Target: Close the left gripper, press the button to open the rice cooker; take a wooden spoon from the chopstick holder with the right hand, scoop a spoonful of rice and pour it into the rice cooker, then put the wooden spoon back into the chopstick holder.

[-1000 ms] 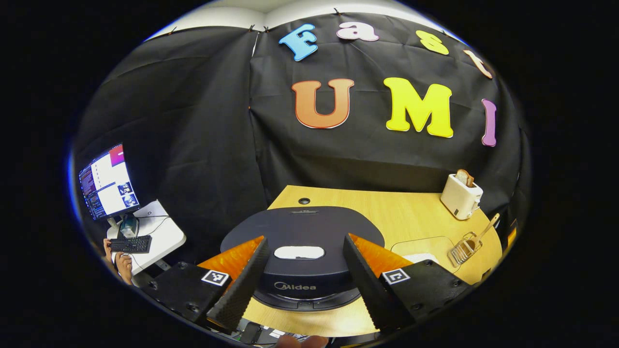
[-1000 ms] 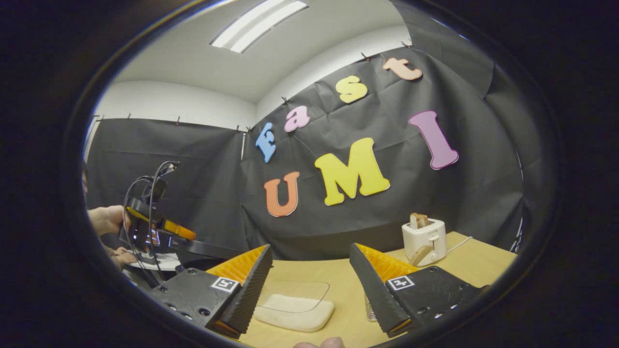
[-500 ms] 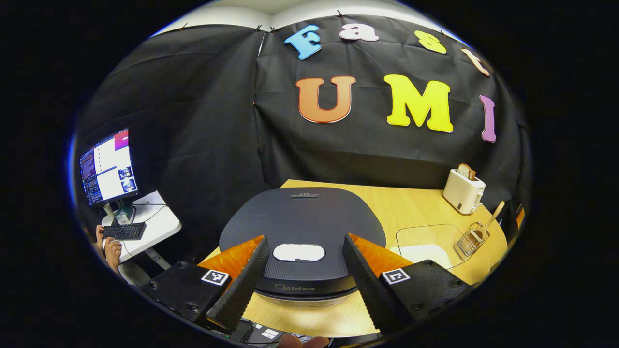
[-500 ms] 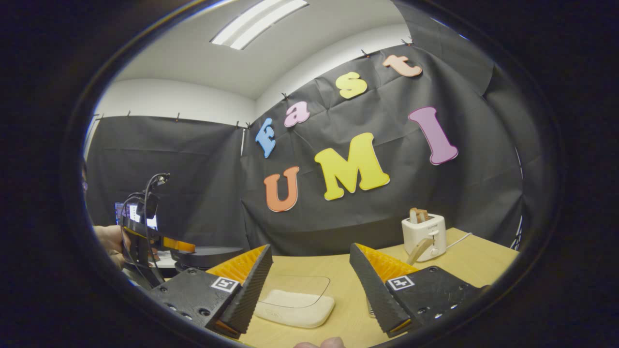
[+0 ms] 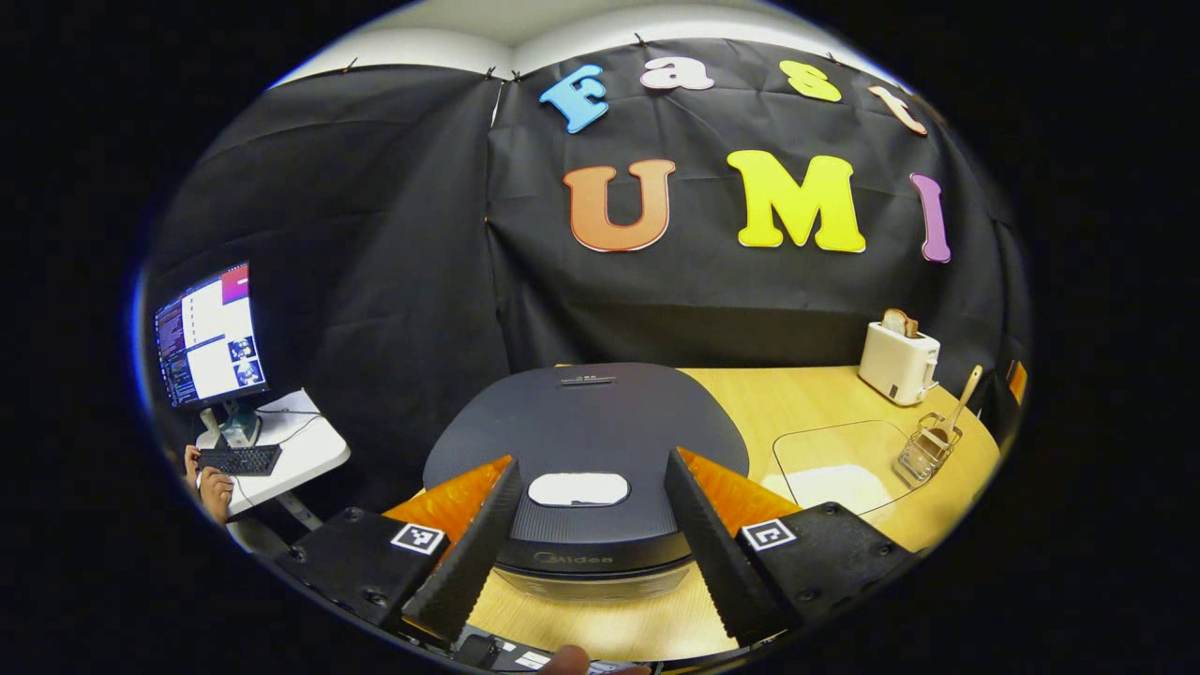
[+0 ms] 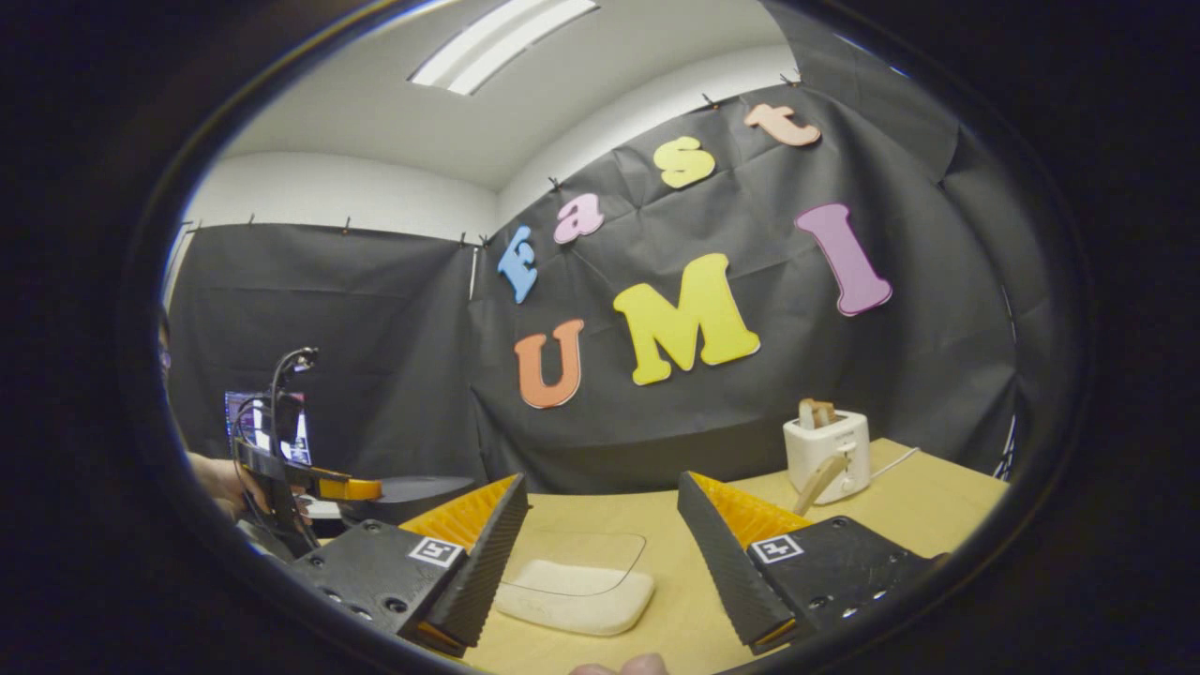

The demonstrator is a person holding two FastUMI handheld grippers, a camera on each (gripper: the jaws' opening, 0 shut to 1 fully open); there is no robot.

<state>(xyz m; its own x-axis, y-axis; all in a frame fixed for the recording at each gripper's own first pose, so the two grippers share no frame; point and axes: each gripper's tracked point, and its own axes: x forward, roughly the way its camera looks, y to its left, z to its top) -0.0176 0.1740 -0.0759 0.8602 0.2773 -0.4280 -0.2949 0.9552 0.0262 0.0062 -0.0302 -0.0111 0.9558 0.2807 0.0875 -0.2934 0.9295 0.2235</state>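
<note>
Wooden table (image 5: pixel 797 403) stands before black cloth wall; white ceiling with strip light (image 6: pixel 502 42) seen in right gripper view. Side desk with monitor (image 5: pixel 208 335) and keyboard (image 5: pixel 239 459) at far left in left gripper view.

Left gripper (image 5: pixel 586 534): fingers apart, holding nothing, above closed rice cooker (image 5: pixel 586 441), either side of its white button (image 5: pixel 578 488).

Right gripper (image 6: pixel 605 553): fingers apart, holding nothing, above table.

Wooden spoon (image 5: pixel 956 398) leans in wire chopstick holder (image 5: pixel 923 455) near toaster (image 5: pixel 898 356). Rice (image 6: pixel 574 595) in clear tray (image 5: pixel 834 450).
</note>
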